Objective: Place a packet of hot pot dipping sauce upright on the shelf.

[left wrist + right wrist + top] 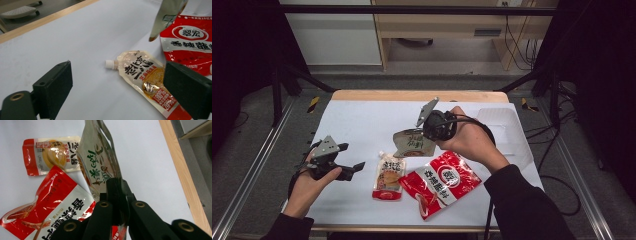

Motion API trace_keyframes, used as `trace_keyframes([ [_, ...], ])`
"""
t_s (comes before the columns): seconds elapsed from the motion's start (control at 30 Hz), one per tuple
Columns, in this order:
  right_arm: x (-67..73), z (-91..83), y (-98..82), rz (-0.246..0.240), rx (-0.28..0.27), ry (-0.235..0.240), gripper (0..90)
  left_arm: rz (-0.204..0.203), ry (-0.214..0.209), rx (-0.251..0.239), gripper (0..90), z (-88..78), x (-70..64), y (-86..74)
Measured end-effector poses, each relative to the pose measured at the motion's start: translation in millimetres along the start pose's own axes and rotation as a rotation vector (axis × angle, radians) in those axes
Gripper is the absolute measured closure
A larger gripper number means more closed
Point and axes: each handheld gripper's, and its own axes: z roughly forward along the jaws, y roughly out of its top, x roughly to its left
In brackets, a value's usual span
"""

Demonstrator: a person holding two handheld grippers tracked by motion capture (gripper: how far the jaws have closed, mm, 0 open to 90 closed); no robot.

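**Bench stock: three sauce pouches, one lifted**

Item 1. Beige foil pouch with green lettering (pixel 100 162): held in my right gripper (pixel 117 202), whose jaws are pinched tight on one edge of it. It hangs off the bench, above the other two packets, and is seen in the high view at (pixel 412 142).

Item 2. Clear spouted pouch with a white cap and a red-and-yellow label (pixel 145 77): lying flat on the white bench (pixel 87 37), spout pointing away from the red bag. My left gripper (pixel 117 85) is spread wide and empty, one jaw either side of it in the left gripper view, not touching it. In the high view that gripper (pixel 354 165) sits just left of the pouch (pixel 389 177).

Item 3. Large red plastic bag with a white band and dark lettering (pixel 442 182): flat on the bench, just right of the spouted pouch, untouched.

Progress, as I judge it: one pouch picked up, the second lined up for a grasp, the third waiting. Where they are bound I cannot tell.
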Motion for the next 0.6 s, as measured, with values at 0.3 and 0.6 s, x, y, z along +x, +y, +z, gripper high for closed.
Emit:
trace_keyframes([
  [0.3, -5.7, -9.8, -7.1, 0.018, -0.012, -0.016, 90.0, -0.066, 0.057, 0.012, 7.7, 1.0, 11.0, -26.9],
  [0.6, -11.5, -25.9, -14.5, 0.040, -0.037, -0.047, 90.0, -0.062, 0.099, 0.033, 7.2, 4.1, 11.6, -44.4],
])
